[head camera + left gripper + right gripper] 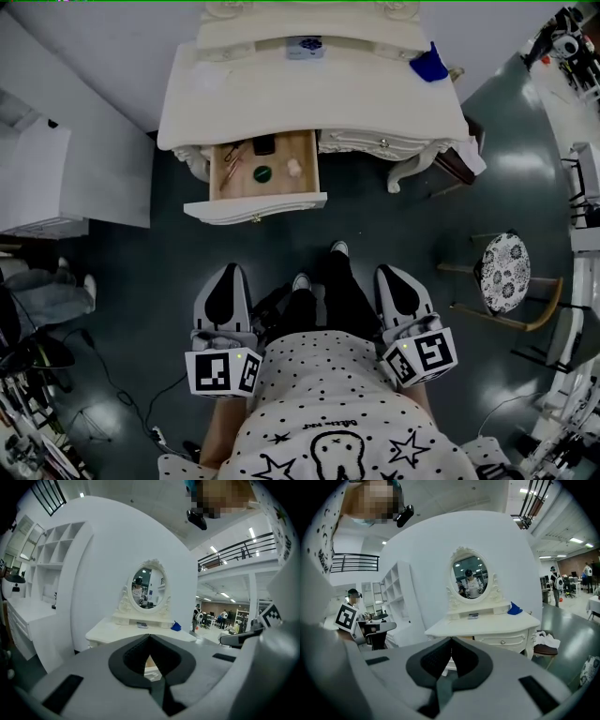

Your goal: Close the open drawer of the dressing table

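The white dressing table (309,89) stands ahead of me at the top of the head view. Its left drawer (264,169) is pulled out, front panel (255,206) toward me, with a few small items on its wooden bottom. My left gripper (228,270) and right gripper (389,273) are held low by my body, well short of the drawer, both shut and holding nothing. In the left gripper view the shut tips (149,635) point at the table (136,631) and its oval mirror (149,587). The right gripper (451,639) faces the same table (487,623).
A stool with a patterned seat (504,272) stands on the dark floor at the right. A blue cloth (429,66) lies on the table top. White furniture (37,178) lines the left, with cables (112,394) on the floor below it. My feet (319,267) are between the grippers.
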